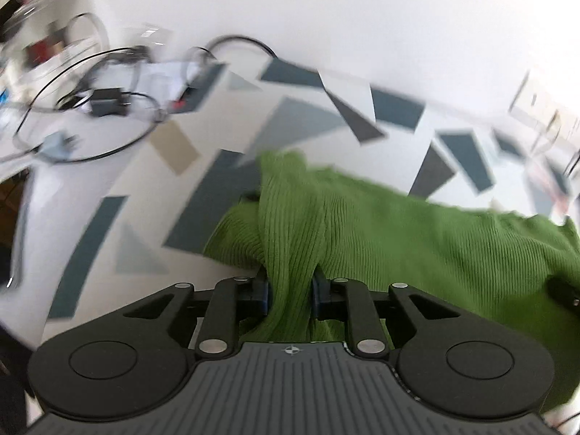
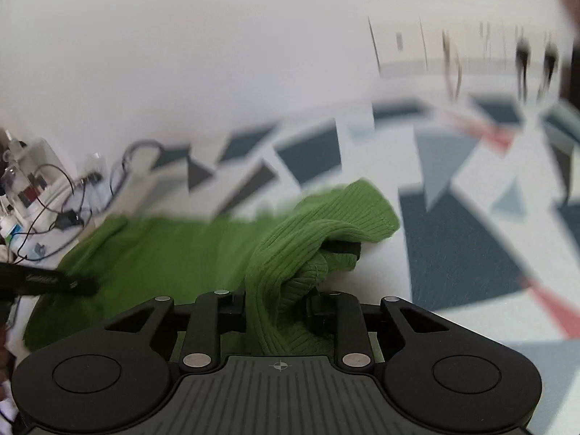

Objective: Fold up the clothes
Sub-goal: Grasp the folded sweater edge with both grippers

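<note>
Item one: green ribbed knit garment (image 1: 398, 232), spread across the surface (image 1: 108, 239), which wears a white cloth printed with dark blue, grey and tan triangles and slabs. Through the left wrist camera I see the knit bunched into a thick vertical fold that rises from my left tongs (image 1: 290, 290), the rest stretching away to the right edge of the view. Through the right wrist camera the same green ribbed knit garment (image 2: 163, 250) runs off to the left, with a rolled, cuff-like end humped just ahead of my right tongs (image 2: 277, 301).

Item two: left tongs, drawn narrow, blue-edged pads pressing either side of the gathered fold; cloth held.

Item three: right tongs, likewise drawn narrow and clamped on a twisted rope of the knit; one dark fingertip (image 2: 342, 247) pokes out from under the rolled end.

Item four: the other tool, a dark bar at the left edge of the right view, lying over the cloth; I take it for my left tongs but cannot tell more.

Item five: tangle of black cables (image 1: 90, 108) and small dark boxes at the far left end of the surface, against a plain white wall (image 1: 362, 18). Blurred, so details are unreadable.
</note>
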Motion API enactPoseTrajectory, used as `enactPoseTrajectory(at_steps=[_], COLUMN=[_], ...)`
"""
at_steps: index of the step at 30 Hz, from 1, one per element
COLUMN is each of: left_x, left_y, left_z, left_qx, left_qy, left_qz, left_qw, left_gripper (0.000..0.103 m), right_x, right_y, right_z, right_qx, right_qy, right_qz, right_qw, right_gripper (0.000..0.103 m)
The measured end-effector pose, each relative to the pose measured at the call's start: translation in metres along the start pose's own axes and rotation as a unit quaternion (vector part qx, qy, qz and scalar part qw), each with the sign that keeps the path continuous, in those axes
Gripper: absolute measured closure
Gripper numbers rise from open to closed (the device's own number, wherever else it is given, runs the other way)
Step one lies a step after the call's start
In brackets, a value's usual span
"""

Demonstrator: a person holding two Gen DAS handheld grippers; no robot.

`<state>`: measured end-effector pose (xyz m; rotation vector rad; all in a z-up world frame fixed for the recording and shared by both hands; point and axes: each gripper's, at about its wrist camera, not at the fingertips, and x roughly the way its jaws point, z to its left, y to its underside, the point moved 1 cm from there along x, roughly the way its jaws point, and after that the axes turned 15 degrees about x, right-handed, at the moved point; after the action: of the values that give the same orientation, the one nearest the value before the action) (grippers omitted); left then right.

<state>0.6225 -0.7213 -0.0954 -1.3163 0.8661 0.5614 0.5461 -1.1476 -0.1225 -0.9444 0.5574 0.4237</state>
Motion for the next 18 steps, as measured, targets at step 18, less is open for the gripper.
enactPoseTrajectory(at_steps=[18], left_x=[-0.166], left_y=[0.122], left_z=[0.061], left_qx=[-0.140], left_qy=[-0.052], left_qz=[-0.104], left_qw=[0.9834], left_gripper=[0.083], right_x=[-0.131], right_y=[0.031], right_z=[0.143], right_qx=[-0.153], right_qy=[-0.120], right_qz=[-0.056], right_qw=[0.979], right_gripper=[0.081])
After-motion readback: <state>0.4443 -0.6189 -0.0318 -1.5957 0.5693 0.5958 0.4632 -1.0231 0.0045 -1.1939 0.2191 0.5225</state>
